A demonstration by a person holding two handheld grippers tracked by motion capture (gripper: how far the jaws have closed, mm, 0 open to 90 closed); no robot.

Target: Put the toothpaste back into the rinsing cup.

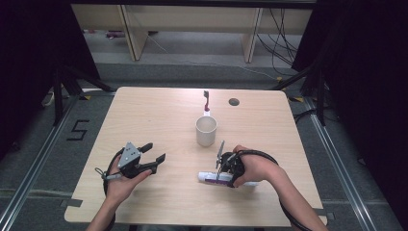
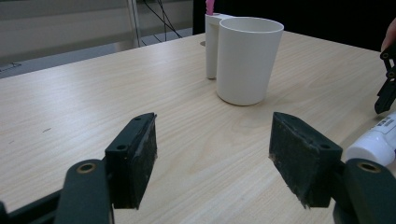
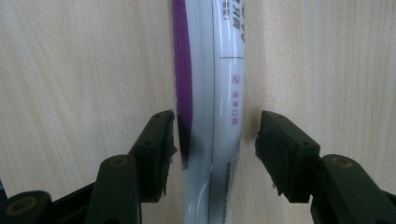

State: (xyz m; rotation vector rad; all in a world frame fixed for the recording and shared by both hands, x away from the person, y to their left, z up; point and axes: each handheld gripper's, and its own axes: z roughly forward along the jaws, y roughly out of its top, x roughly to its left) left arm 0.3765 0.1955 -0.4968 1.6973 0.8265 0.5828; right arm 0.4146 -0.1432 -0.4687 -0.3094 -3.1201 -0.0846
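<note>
A white cup is standing upright near the middle of the table, a little toward the far edge. Just behind it a white holder is standing, with a toothbrush sticking up out of it. A small round hole is showing in the tabletop close to the far right corner. Beyond the far edge, cables are trailing over the grey floor beside pale wooden furniture legs.
</note>
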